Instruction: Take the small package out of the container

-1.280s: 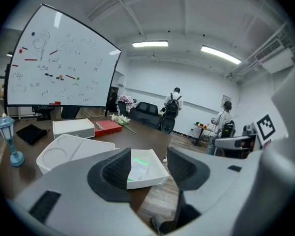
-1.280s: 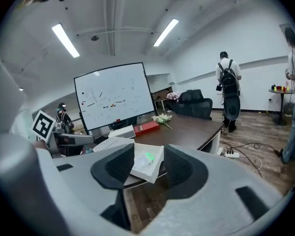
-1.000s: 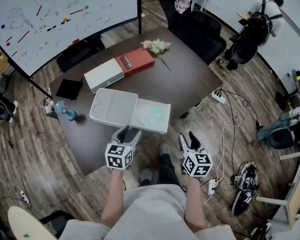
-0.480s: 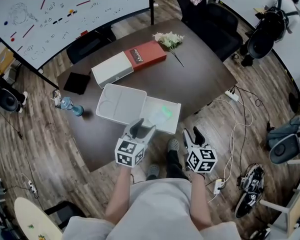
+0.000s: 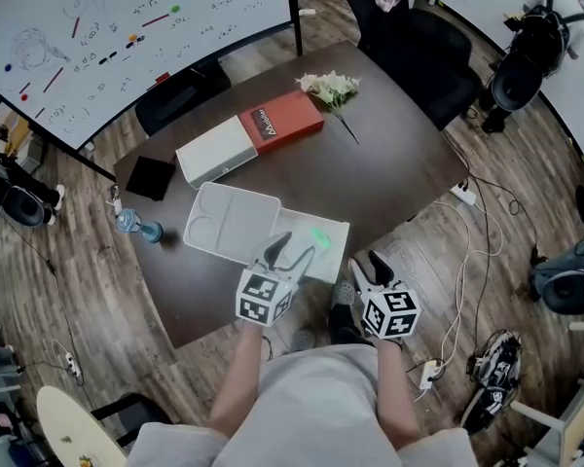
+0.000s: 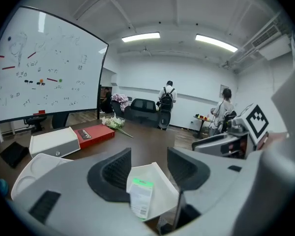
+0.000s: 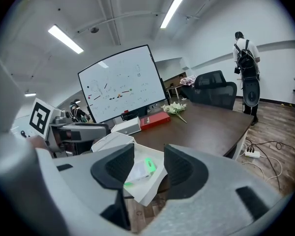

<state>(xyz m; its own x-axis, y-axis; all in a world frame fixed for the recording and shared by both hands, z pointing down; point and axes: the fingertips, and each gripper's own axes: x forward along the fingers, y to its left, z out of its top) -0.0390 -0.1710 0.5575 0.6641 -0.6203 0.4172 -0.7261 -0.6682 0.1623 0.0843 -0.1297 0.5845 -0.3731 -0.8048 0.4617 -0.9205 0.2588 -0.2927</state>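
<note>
A white container lies open at the table's near edge, its lid folded out to the left. Inside the tray rests the small package, pale with a green end. My left gripper hovers over the tray's near rim, open, with nothing between its fingers. In the left gripper view the package lies in the tray just beyond the jaws of the left gripper. My right gripper stays off the table's edge, right of the tray, open and empty. The right gripper view shows the package ahead.
A red and white box and a flower bunch lie farther back on the brown table. A black pad and a blue bottle are at the left. Behind stand a whiteboard and chairs. A power strip lies on the floor.
My left gripper has moved forward from below the table edge to over the tray's near rim. The right gripper has hardly shifted.
</note>
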